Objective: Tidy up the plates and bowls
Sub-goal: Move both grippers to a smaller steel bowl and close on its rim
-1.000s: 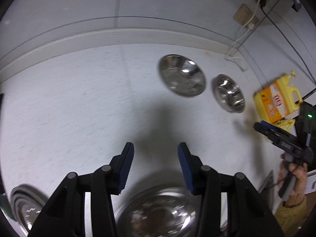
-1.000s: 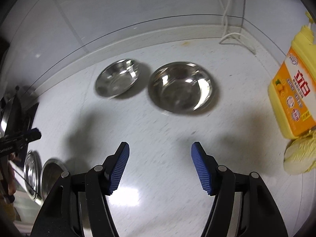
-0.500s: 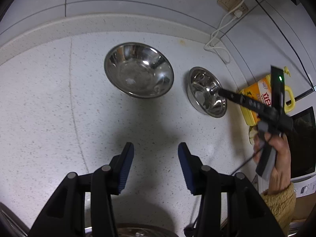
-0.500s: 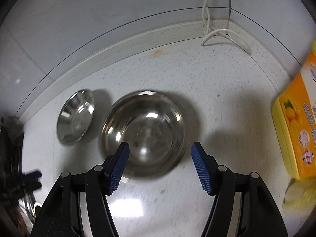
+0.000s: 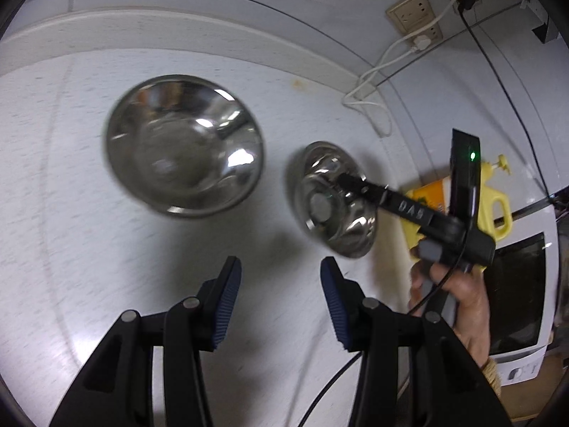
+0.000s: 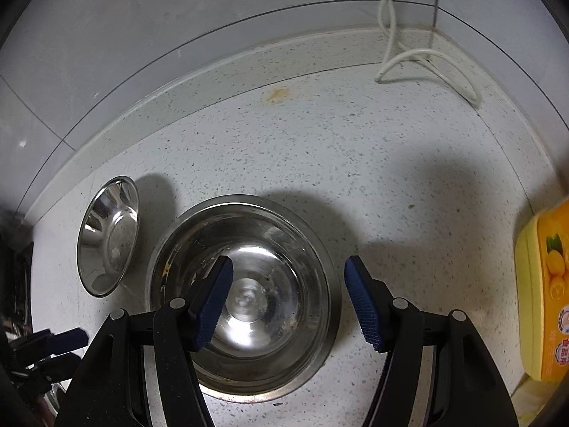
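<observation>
Two steel bowls stand side by side on the speckled white counter. In the right wrist view the nearer bowl (image 6: 245, 295) lies right under my open, empty right gripper (image 6: 288, 299), its left finger over the bowl's inside and its right finger past the right rim. The other bowl (image 6: 106, 238) sits to its left. In the left wrist view my open, empty left gripper (image 5: 281, 302) hovers short of both bowls (image 5: 185, 142) (image 5: 334, 203), and the right gripper's fingers (image 5: 355, 183) reach over the right one.
A yellow detergent bottle (image 6: 544, 295) stands at the right edge, also in the left wrist view (image 5: 494, 203). A white cable (image 6: 426, 64) loops at the back wall below wall sockets (image 5: 416, 17). A white microwave (image 5: 522, 302) stands at the far right.
Both grippers have moved forward toward the two bowls. The right gripper has come down over the right-hand bowl. The steel dishes formerly under the left gripper have left its view.
</observation>
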Tool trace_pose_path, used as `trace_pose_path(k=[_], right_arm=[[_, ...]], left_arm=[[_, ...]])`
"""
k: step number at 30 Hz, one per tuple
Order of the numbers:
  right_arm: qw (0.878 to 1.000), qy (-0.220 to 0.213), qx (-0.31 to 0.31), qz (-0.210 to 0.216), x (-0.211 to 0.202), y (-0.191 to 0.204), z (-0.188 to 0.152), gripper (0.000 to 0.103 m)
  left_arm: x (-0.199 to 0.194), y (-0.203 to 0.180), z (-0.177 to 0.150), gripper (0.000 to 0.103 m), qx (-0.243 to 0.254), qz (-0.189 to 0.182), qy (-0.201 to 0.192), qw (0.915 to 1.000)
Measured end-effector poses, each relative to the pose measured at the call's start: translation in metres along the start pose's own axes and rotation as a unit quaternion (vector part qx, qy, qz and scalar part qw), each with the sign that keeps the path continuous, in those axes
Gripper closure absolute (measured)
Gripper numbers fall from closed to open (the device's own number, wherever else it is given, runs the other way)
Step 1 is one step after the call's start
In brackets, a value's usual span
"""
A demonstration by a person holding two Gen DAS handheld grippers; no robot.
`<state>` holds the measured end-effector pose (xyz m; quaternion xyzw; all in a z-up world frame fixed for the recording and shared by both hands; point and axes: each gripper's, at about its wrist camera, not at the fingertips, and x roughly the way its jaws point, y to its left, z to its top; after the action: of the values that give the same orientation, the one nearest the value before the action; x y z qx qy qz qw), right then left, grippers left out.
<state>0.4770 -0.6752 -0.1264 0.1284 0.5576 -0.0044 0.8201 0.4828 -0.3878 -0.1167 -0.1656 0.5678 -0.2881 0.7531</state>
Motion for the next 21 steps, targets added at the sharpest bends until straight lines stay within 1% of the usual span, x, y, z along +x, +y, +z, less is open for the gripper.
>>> trace_pose_path(k=[4, 6, 9, 11, 13, 15, 18, 19, 20, 21], right_arm=[[1.0, 0.003, -0.013, 0.005, 0.004, 0.005, -0.002, 0.043], [1.0, 0.005, -0.018, 0.009, 0.007, 0.004, -0.004, 0.043], [1.0, 0.006, -0.025, 0.009, 0.009, 0.003, -0.007, 0.044], [1.0, 0.005, -0.029, 0.007, 0.011, 0.002, -0.007, 0.048], [1.0, 0.004, -0.027, 0.007, 0.011, -0.001, -0.008, 0.049], [1.0, 0.001, -0.027, 0.008, 0.012, -0.002, -0.009, 0.052], [1.0, -0.002, -0.028, 0.012, 0.012, -0.004, -0.009, 0.062], [1.0, -0.002, -0.029, 0.011, 0.013, -0.004, -0.009, 0.066], [0.999, -0.003, -0.03, 0.011, 0.013, -0.003, -0.01, 0.073], [0.999, -0.002, -0.033, 0.013, 0.014, -0.002, -0.011, 0.078]], left_arm=[[0.016, 0.0, 0.007, 0.058, -0.012, -0.029, 0.003, 0.9995], [0.024, -0.001, 0.011, 0.058, -0.011, -0.036, 0.0, 0.9993], [0.03, -0.001, 0.016, 0.058, -0.015, -0.033, -0.011, 0.9993], [0.036, -0.002, 0.021, 0.058, -0.017, -0.034, -0.019, 0.9991], [0.041, -0.005, 0.024, 0.058, -0.014, -0.029, -0.024, 0.9992], [0.049, -0.008, 0.026, 0.058, -0.012, -0.025, -0.023, 0.9994], [0.06, -0.011, 0.027, 0.061, -0.012, -0.024, -0.019, 0.9995], [0.063, -0.011, 0.027, 0.061, -0.011, -0.018, -0.018, 0.9996], [0.065, -0.011, 0.026, 0.068, -0.012, -0.014, -0.019, 0.9996], [0.067, -0.011, 0.025, 0.078, -0.014, -0.02, -0.017, 0.9996]])
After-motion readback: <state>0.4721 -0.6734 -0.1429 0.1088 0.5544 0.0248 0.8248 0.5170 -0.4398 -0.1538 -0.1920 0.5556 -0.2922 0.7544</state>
